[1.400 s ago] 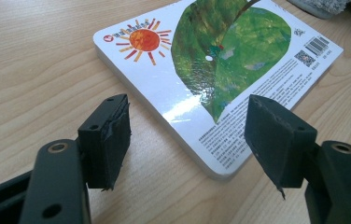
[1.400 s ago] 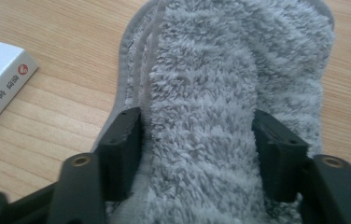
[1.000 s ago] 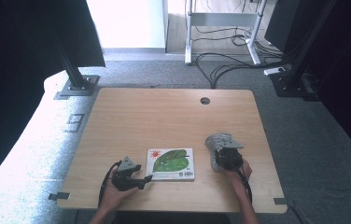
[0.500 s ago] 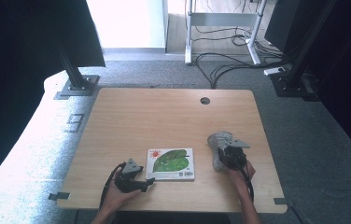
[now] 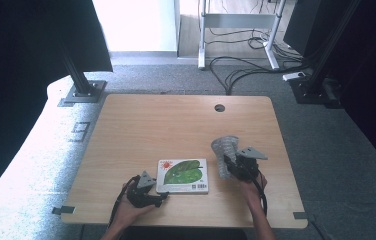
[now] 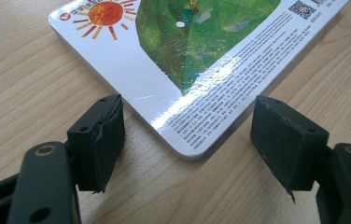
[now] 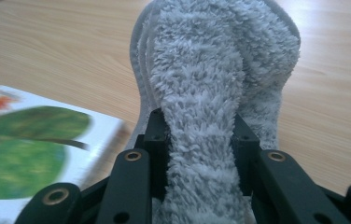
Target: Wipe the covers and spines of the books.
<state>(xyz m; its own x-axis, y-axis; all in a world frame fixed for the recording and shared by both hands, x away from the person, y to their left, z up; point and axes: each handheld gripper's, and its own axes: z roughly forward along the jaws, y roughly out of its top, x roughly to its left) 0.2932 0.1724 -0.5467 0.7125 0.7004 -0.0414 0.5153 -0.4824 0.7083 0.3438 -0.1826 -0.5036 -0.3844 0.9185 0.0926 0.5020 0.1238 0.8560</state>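
Note:
A board book (image 5: pixel 183 175) with a green leaf and a red sun on its cover lies flat near the wooden table's (image 5: pixel 176 125) front edge. My left gripper (image 5: pixel 163 196) sits at its front left corner. In the left gripper view the book's (image 6: pixel 201 56) corner lies between the spread jaws of the left gripper (image 6: pixel 187 116), and neither pad touches it. My right gripper (image 5: pixel 228 165) is shut on a grey fluffy cloth (image 5: pixel 224 148) to the right of the book. Its jaws have just been closing on the cloth (image 7: pixel 211 70), which bulges up from the right gripper (image 7: pixel 200 135).
A round cable hole (image 5: pixel 219 108) sits near the table's far edge. A black stand base (image 5: pixel 83 90) rests on the floor beyond the far left corner. Cables (image 5: pixel 246 70) and a desk frame lie on the carpet behind the table.
My right gripper has risen a little with the grey cloth, lifting it off the table. The left gripper and the book have stayed put.

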